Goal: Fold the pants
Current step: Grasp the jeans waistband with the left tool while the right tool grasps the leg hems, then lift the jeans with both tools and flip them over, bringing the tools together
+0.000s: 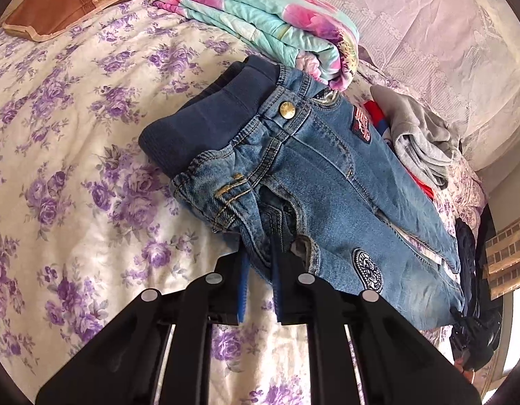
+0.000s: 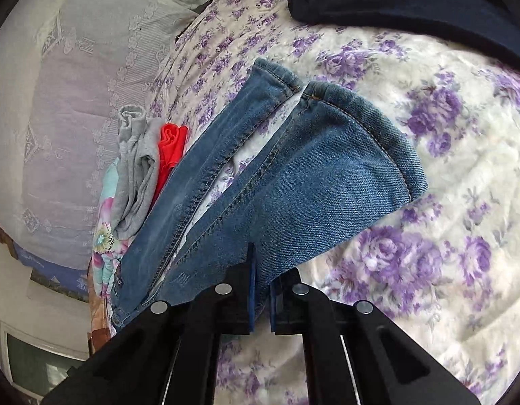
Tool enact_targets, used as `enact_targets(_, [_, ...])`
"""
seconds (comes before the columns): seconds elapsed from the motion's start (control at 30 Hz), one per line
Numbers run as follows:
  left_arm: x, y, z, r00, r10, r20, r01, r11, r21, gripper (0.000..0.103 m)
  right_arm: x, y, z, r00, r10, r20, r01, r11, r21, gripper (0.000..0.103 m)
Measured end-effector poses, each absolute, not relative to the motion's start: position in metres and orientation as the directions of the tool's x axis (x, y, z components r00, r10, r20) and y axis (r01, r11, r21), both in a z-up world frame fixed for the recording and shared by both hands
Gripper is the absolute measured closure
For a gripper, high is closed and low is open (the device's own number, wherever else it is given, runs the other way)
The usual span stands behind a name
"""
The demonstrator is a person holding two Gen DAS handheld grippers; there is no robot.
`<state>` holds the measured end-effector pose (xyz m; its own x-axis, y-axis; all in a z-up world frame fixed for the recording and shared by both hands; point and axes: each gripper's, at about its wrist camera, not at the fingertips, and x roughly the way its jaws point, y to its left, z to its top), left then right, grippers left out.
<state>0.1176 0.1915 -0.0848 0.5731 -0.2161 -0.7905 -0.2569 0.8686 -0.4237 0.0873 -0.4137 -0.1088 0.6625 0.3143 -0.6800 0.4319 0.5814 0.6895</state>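
Observation:
A pair of small blue jeans (image 1: 330, 168) lies on the flowered bedspread (image 1: 67, 141), waistband with a brass button toward the back. My left gripper (image 1: 260, 256) is shut on the denim at the near side of the hip, just below the pocket. In the right wrist view the two trouser legs (image 2: 314, 175) stretch away with their hems at the far end. My right gripper (image 2: 261, 270) is shut on the near edge of the nearer leg, the cloth pinched between its blue pads.
A folded turquoise and pink quilt (image 1: 260, 20) lies behind the jeans, a brown pillow (image 1: 54, 6) at the back left. Grey and red clothes (image 1: 418, 138) are piled beside the jeans. A dark garment (image 2: 411, 0) lies beyond the hems. A lace-covered headboard (image 2: 74, 101) borders the bed.

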Motion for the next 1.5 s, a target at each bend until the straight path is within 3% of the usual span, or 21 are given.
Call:
enact_targets(0.23, [0.065,0.193,-0.064,0.614,-0.214,-0.76,-0.229,0.873,-0.431,0.094,0.038,-0.411,-0.071,0.684,0.28,-0.674,0.373,0.659,0.653,0.097])
enact_targets(0.37, [0.052,0.184,-0.072,0.585,-0.184,-0.79,-0.228,0.897,-0.378,0.094,0.021,-0.416,-0.094,0.64,0.273,-0.719,0.423,0.656,0.625,0.095])
enact_targets(0.4, [0.058,0.183,-0.08,0.564,-0.167,-0.809,-0.243,0.902,-0.356,0.093,0.022,-0.416,-0.107,0.614,0.273,-0.741,0.445,0.655,0.61,0.087])
enact_targets(0.5, [0.063,0.186,-0.094,0.536,-0.177,-0.825,-0.263,0.894,-0.363,0.092,0.021,-0.414,-0.124,0.603,0.269,-0.751,0.466,0.646,0.605,0.081])
enact_targets(0.53, [0.058,0.186,-0.087,0.553,-0.174,-0.815,-0.249,0.898,-0.362,0.091,0.02,-0.413,-0.12,0.595,0.272,-0.756,0.454,0.663,0.595,0.064])
enact_targets(0.6, [0.042,0.185,-0.067,0.58,-0.148,-0.801,-0.221,0.917,-0.331,0.089,0.015,-0.413,-0.105,0.599,0.251,-0.76,0.437,0.693,0.573,0.046])
enact_targets(0.67, [0.022,0.188,-0.038,0.637,-0.091,-0.765,-0.219,0.931,-0.293,0.086,0.003,-0.417,-0.084,0.609,0.134,-0.781,0.469,0.733,0.492,0.042])
enact_targets(0.7, [0.016,0.191,-0.024,0.656,-0.08,-0.75,-0.216,0.933,-0.288,0.08,-0.004,-0.419,-0.074,0.616,0.086,-0.783,0.479,0.748,0.459,0.037])
enact_targets(0.77, [0.014,0.194,0.002,0.678,-0.127,-0.724,-0.166,0.933,-0.319,0.072,-0.011,-0.428,-0.053,0.64,0.005,-0.768,0.499,0.757,0.421,0.032])
enact_targets(0.83, [0.034,0.189,0.022,0.672,-0.183,-0.717,-0.091,0.941,-0.325,0.068,0.004,-0.434,-0.032,0.667,0.02,-0.745,0.447,0.788,0.422,0.025])
enact_targets(0.9, [0.067,0.178,0.031,0.653,-0.165,-0.739,-0.066,0.96,-0.272,0.056,0.036,-0.438,-0.019,0.662,0.097,-0.743,0.38,0.811,0.445,0.025])
enact_targets(0.97, [0.113,0.164,0.029,0.622,-0.16,-0.766,-0.047,0.97,-0.241,0.046,0.08,-0.441,-0.017,0.633,0.191,-0.75,0.333,0.807,0.487,0.025])
enact_targets(1.03, [0.163,0.156,0.016,0.568,-0.221,-0.793,-0.014,0.96,-0.278,0.046,0.132,-0.444,-0.031,0.572,0.29,-0.767,0.31,0.79,0.529,0.025])
enact_targets(1.27, [0.268,0.142,-0.075,0.391,-0.153,-0.908,-0.101,0.973,-0.208,0.047,0.247,-0.457,-0.108,0.435,0.289,-0.853,0.463,0.741,0.487,0.03])
enact_targets(1.3, [0.271,0.141,-0.081,0.392,-0.147,-0.908,-0.098,0.975,-0.2,0.047,0.252,-0.46,-0.114,0.437,0.269,-0.858,0.476,0.74,0.475,0.044])
enact_targets(1.33, [0.271,0.14,-0.083,0.4,-0.137,-0.906,-0.09,0.978,-0.187,0.047,0.256,-0.462,-0.118,0.444,0.245,-0.862,0.482,0.746,0.46,0.076])
enact_targets(1.37, [0.269,0.138,-0.083,0.405,-0.124,-0.906,-0.08,0.982,-0.17,0.047,0.258,-0.464,-0.12,0.442,0.22,-0.869,0.484,0.757,0.438,0.088])
enact_targets(1.5, [0.263,0.133,-0.08,0.412,-0.096,-0.906,-0.063,0.989,-0.134,0.047,0.238,-0.466,-0.11,0.48,0.204,-0.853,0.478,0.755,0.449,0.093])
